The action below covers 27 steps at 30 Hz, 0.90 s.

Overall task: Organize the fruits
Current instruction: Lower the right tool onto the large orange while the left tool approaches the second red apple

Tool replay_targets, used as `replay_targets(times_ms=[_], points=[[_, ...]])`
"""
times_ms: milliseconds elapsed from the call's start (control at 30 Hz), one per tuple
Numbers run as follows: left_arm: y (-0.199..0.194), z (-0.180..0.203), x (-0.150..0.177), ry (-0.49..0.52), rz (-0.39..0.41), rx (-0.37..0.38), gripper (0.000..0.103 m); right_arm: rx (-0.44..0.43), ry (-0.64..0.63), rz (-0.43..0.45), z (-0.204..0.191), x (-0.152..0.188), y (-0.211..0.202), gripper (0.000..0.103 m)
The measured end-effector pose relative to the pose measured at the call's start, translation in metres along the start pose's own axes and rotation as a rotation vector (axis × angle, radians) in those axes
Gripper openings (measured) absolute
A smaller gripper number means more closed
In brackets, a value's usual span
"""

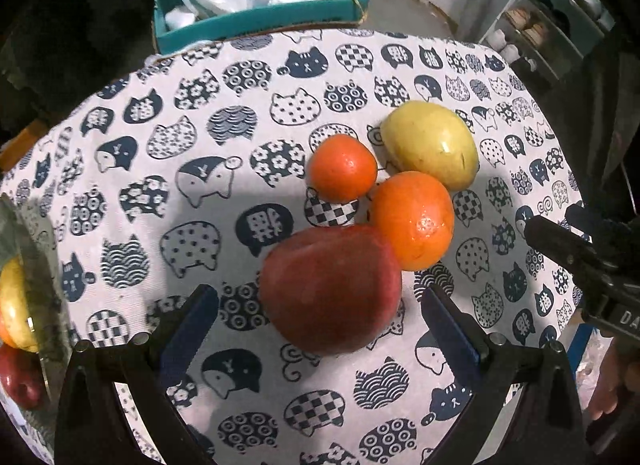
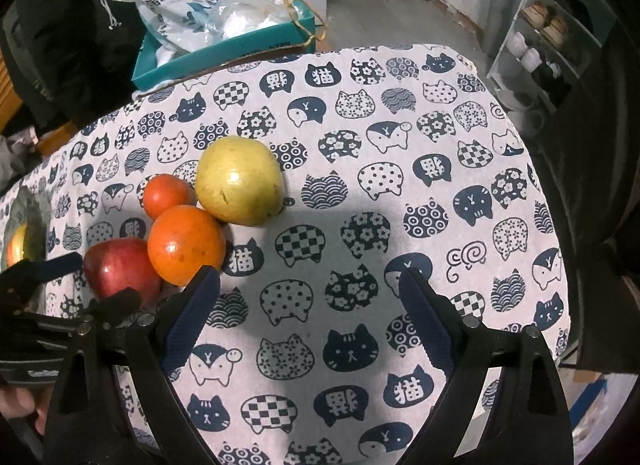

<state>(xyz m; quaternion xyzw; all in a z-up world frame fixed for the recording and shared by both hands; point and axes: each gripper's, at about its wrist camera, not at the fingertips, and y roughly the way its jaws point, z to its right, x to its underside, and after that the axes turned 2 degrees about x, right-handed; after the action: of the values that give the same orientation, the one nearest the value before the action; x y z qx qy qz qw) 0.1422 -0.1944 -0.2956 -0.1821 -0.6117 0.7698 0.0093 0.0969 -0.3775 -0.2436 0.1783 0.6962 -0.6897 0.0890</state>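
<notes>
Four fruits lie clustered on the cat-print tablecloth: a red apple, a large orange, a small orange and a yellow-green pear-like fruit. My left gripper is open, its fingers on either side of the red apple, not touching it. My right gripper is open and empty over bare cloth, to the right of the fruits; there I see the apple, large orange, small orange and yellow fruit.
A glass bowl with an apple-like yellow fruit and a red fruit stands at the table's left edge. A teal box with plastic bags sits behind the table. A shelf stands at the far right.
</notes>
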Motion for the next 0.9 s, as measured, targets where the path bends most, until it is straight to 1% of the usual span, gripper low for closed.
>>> replay_targets(times_ms=[33, 100, 167, 200, 333, 467, 567, 700, 767, 900], points=[[0.003, 0.001, 0.0, 0.0, -0.005, 0.002, 0.102, 0.0, 0.001, -0.001, 0.0, 0.0, 0.001, 0.09], [0.006, 0.001, -0.001, -0.001, -0.01, 0.018, 0.094, -0.001, 0.004, -0.004, 0.0, -0.001, 0.002, 0.09], [0.011, 0.0, -0.002, -0.005, -0.024, 0.031, 0.081, -0.003, 0.006, -0.006, 0.001, -0.002, 0.004, 0.09], [0.013, 0.0, -0.002, -0.005, -0.028, 0.039, 0.078, -0.003, 0.008, -0.008, 0.0, -0.002, 0.004, 0.09], [0.014, -0.002, -0.001, -0.008, -0.015, 0.053, 0.077, -0.008, 0.003, -0.011, -0.003, -0.004, 0.006, 0.09], [0.008, -0.002, 0.003, 0.017, 0.005, 0.006, 0.077, -0.026, -0.008, -0.009, -0.012, -0.006, 0.007, 0.09], [0.0, -0.009, 0.003, 0.012, 0.017, -0.001, 0.077, -0.059, -0.015, -0.011, -0.02, -0.009, 0.01, 0.09], [-0.007, -0.026, 0.004, -0.016, 0.025, -0.029, 0.077, -0.11, -0.011, -0.029, -0.031, -0.012, 0.017, 0.09], [-0.009, -0.039, 0.006, -0.046, 0.023, -0.037, 0.077, -0.137, -0.012, -0.041, -0.038, -0.013, 0.021, 0.09], [-0.014, -0.06, 0.01, -0.09, 0.025, -0.047, 0.077, -0.165, -0.034, -0.062, -0.055, -0.015, 0.03, 0.09]])
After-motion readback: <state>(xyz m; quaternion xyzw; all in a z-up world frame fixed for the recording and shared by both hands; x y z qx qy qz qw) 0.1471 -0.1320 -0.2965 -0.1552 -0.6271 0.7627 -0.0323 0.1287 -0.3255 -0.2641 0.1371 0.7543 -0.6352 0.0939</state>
